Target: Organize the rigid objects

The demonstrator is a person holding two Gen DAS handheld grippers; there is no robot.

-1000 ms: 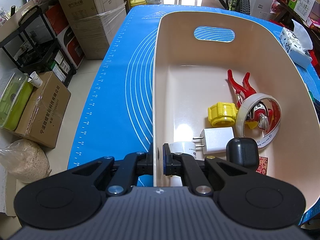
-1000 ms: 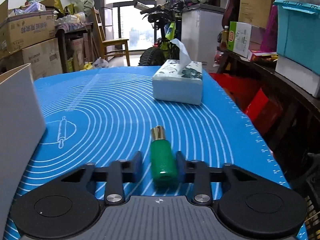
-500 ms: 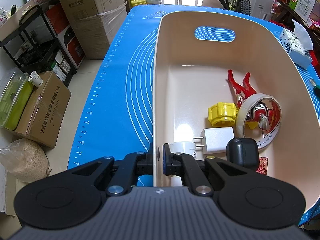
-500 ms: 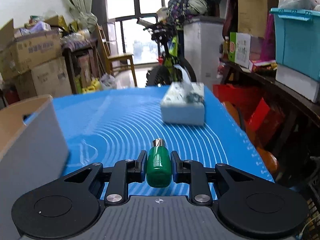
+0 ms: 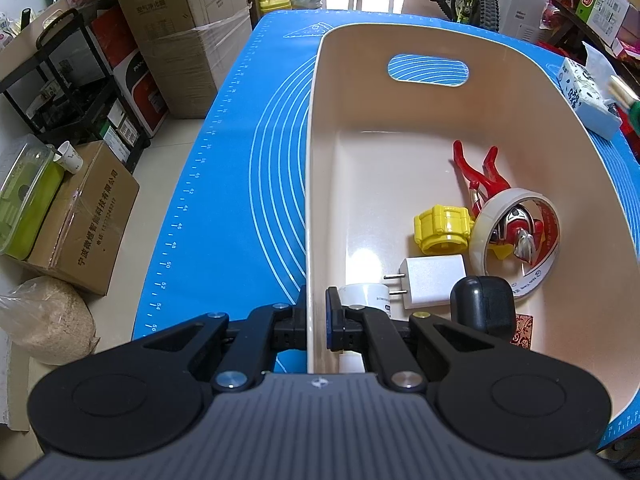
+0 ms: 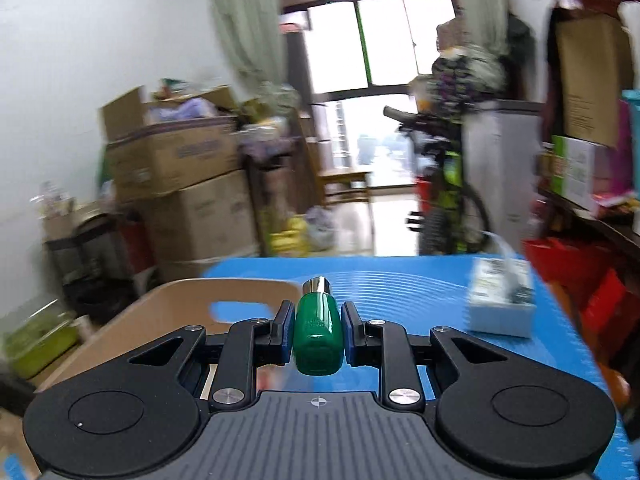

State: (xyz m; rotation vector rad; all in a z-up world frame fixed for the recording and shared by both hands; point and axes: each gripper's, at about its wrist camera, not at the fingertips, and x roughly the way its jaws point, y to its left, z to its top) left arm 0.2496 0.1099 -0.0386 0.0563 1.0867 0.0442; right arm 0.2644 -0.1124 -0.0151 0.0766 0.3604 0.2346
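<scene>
Now green bottle (image 6: 318, 334) clamped btwn R tool (image 6: 318, 334) pads.

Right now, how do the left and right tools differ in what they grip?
Left tool is shut on the thin wall of the cream bin, pads nearly together, pointing steeply down. Right tool is shut on a green bottle, pads wider apart, held above the blue mat. Both are gripping something.
</scene>
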